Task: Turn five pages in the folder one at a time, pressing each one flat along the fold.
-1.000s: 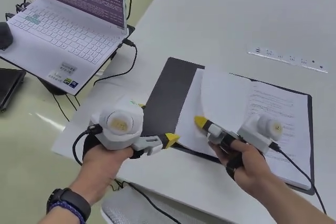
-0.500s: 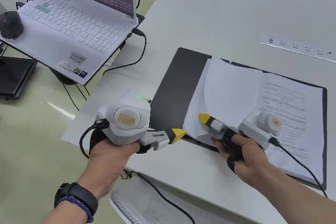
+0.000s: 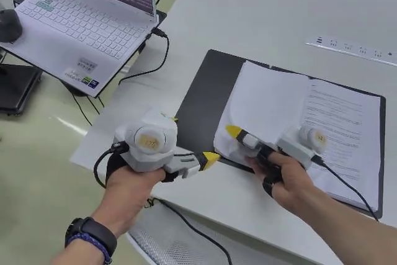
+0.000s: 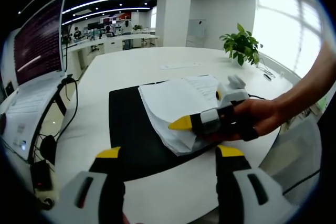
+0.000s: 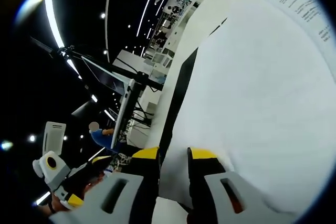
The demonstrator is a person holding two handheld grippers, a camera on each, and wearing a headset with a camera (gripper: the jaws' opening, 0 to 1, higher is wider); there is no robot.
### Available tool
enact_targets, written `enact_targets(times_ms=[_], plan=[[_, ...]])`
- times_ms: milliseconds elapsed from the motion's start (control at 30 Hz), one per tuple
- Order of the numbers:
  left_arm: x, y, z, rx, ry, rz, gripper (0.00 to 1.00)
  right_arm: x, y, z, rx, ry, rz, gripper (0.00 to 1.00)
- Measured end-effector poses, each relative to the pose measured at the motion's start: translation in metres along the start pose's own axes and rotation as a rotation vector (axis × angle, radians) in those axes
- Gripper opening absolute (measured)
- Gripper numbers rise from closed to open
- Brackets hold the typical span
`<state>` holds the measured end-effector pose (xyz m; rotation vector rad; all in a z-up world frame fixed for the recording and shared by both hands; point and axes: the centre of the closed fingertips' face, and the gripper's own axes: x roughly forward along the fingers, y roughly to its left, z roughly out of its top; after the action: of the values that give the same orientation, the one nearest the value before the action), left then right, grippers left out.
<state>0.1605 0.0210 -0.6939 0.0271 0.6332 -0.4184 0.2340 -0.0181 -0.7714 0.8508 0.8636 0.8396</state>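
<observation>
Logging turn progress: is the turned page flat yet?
Not flat. The page bows above the black left cover, near edge by the right claw.

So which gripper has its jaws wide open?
The left gripper, hovering beside the folder; the right gripper's are pinched nearly together at the page's edge.

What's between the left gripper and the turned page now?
In the left gripper view: from the left gripper, a strip of bare table, then the folder's black inside cover up to the turned page.

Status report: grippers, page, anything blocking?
Left gripper open, beside folder. Right gripper shut on page at its lower edge. Page bowed, not yet flat. Nothing blocking.
</observation>
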Motion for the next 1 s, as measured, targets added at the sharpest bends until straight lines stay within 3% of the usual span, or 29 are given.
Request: enact_targets(times_ms=[200,367,700,1000], plan=[[0.001,-0.006,-0.001,0.005,0.008,-0.005,0.70,0.000,0.004,0.001,0.008,-0.004,0.019,0.29],[0.001,-0.006,0.000,-0.013,0.009,0.014,0.68,-0.003,0.015,0.002,-0.020,0.015,0.062,0.45],[0.009,-0.010,0.002,-0.031,0.002,0.022,0.56,-0.032,0.021,0.020,-0.092,-0.011,0.077,0.46],[0.022,-0.015,0.010,-0.015,-0.021,0.002,0.44,-0.067,0.017,0.037,-0.173,-0.044,0.041,0.45]])
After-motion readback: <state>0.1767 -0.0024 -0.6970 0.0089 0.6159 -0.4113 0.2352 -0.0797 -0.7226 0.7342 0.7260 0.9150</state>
